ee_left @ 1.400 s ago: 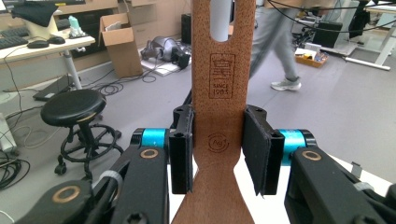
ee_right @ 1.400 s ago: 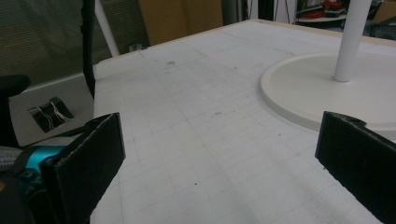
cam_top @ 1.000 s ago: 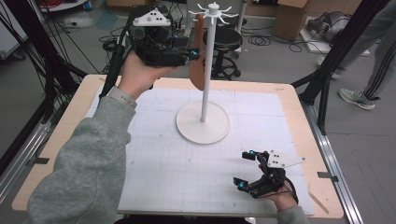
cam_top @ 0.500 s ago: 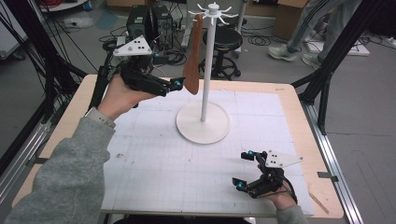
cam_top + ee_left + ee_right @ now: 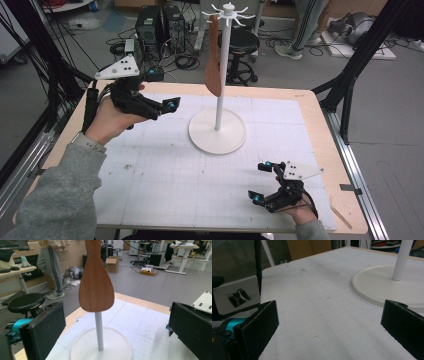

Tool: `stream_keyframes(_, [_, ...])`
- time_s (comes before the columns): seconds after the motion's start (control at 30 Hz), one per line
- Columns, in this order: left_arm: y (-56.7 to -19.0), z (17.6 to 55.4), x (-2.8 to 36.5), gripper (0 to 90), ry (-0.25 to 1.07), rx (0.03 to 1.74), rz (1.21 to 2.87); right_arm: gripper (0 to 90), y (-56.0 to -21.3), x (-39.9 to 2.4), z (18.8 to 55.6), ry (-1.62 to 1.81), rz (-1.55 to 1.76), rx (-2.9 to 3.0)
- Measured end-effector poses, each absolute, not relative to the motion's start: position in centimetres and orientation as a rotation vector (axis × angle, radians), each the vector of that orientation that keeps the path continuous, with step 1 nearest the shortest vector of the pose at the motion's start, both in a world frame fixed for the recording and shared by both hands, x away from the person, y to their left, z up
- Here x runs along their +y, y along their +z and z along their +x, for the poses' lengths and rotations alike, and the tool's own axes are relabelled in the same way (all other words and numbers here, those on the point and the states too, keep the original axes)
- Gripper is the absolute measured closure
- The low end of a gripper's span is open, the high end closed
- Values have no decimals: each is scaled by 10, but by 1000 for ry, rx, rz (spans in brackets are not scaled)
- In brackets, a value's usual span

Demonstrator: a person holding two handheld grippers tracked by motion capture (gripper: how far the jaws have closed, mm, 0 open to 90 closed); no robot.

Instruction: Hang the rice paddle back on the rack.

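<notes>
Left tongs (image 5: 167,104) off hanging spatula (image 5: 213,60)

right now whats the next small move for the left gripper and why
Probably draw the left gripper further back from the white stand and lower it toward the table. The brown wooden spatula hangs from a top hook, apart from the jaws, which have just been opening and now stand wide with nothing between them. The right gripper rests open.

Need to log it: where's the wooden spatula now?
In the high view, the wooden spatula hangs from the white stand at the table's far middle, left of its pole.
</notes>
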State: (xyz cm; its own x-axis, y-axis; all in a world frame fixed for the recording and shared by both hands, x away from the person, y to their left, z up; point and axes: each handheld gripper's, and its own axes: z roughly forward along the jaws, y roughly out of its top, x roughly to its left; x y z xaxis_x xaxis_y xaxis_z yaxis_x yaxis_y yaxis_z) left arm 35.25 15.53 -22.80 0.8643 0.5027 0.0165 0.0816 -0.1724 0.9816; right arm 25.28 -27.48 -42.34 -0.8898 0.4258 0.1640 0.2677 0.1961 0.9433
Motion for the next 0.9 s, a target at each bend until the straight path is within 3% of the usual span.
stream_keyframes(0.47, [-279,324,198,17,361,461,1652,0,-422,-271,254,1783,666,2326])
stream_keyframes(0.9, [-337,310,234,17,354,583,1611,0,-422,-272,253,1773,678,2327])
